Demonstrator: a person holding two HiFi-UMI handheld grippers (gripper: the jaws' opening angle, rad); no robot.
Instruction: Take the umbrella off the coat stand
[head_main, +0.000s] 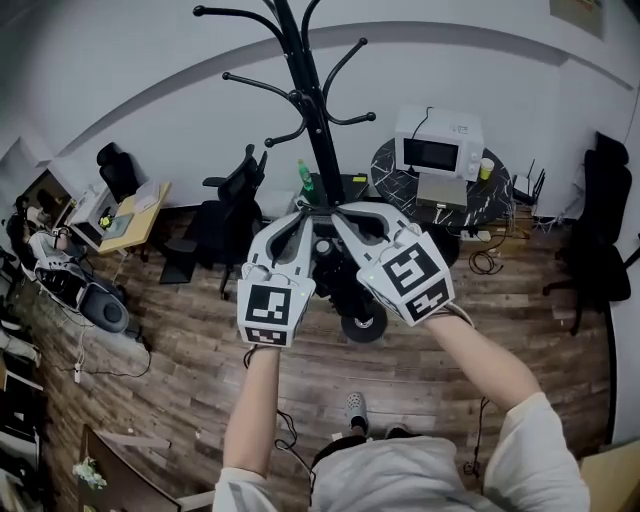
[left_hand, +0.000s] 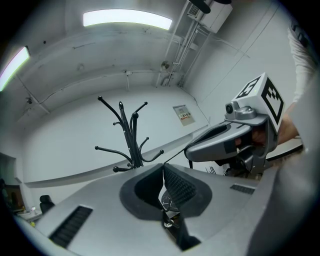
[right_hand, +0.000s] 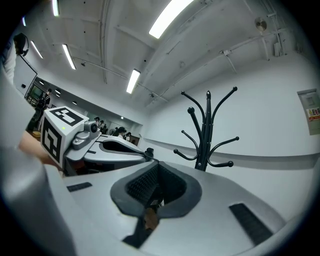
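Facing: coat stand (head_main: 320, 135), black, dead ahead; its pole runs down behind both tongs.
Left tongs (left_hand: 162, 169): closed pad to pad, nothing between them.
Right tongs (right_hand: 156, 167): closed the same way and empty; held just beside the left, tips near each other in front of the pole.
Umbrella: not made out in any view. Hooks (right_hand: 230, 164) show bare against the wall in both gripper views, and the upper ones are bare in the head view. The dark clutter low on the pole, behind the tongs, cannot be told apart and may hide it.
Step in hand (judged): finding the umbrella and lining up for a grasp; no grip taken yet.
Doing it well: open one pair of tongs before closing in, since shut pads can take nothing. Look past the marker cubes for the handle. Grip the handle or shaft just under its hook, lift until it clears the hook tip, then draw away.
Spare tongs: could steady the pole.
Risk (judged): a tall stand on a small foot (head_main: 362, 325); a sideways pull may rock it.
Nearby: chair (head_main: 222, 215) and microwave (head_main: 437, 148) sit well behind, no hindrance.
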